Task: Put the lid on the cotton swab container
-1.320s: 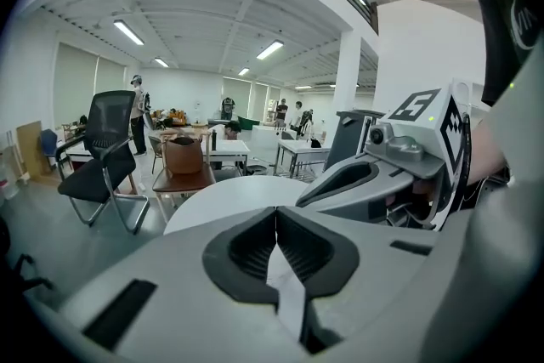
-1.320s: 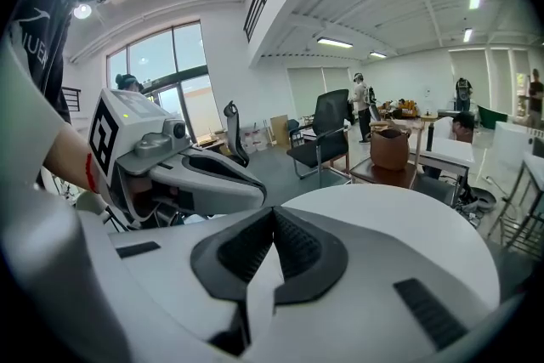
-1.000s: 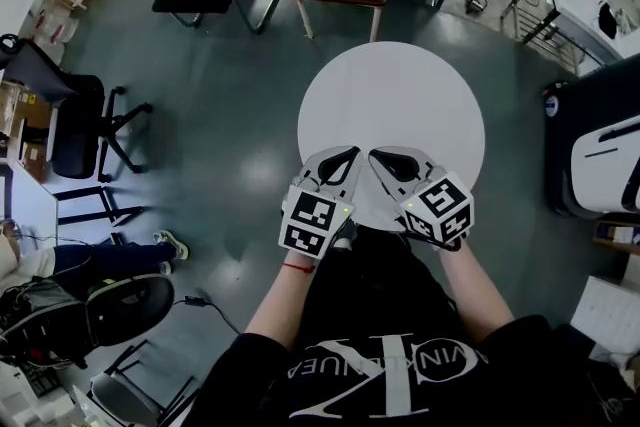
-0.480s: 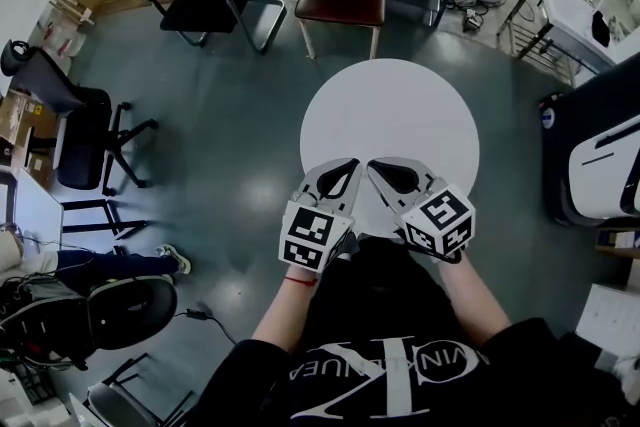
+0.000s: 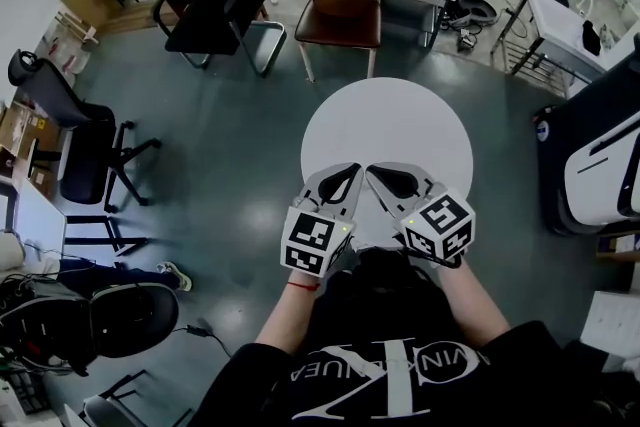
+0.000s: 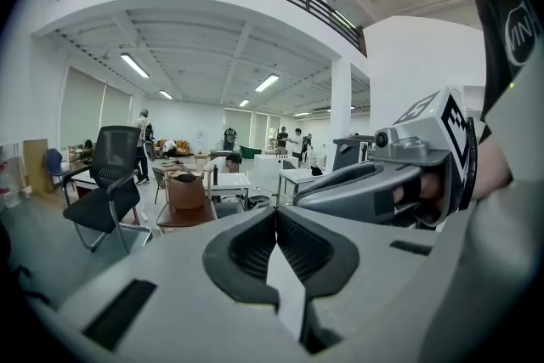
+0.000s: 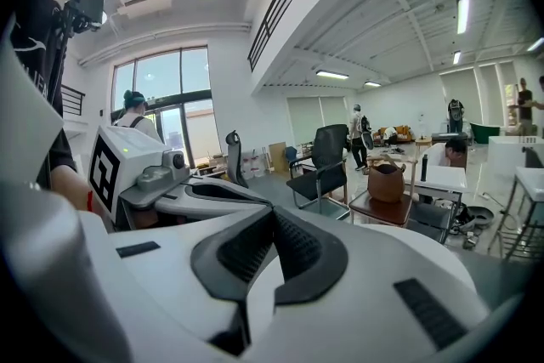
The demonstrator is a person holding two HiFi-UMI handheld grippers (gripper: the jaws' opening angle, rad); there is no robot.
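The cotton swab container and its lid cannot be made out in any of the three views. The round white table (image 5: 390, 130), seen from the head view, shows as a plain white disc on the grey floor. The left hand-held gripper (image 5: 350, 169) and the right hand-held gripper (image 5: 373, 170) sit side by side over the table's near edge, tips angled toward each other. In each gripper's own view the dark ribbed pads meet pad on pad, and neither the container nor the lid is gripped between them.
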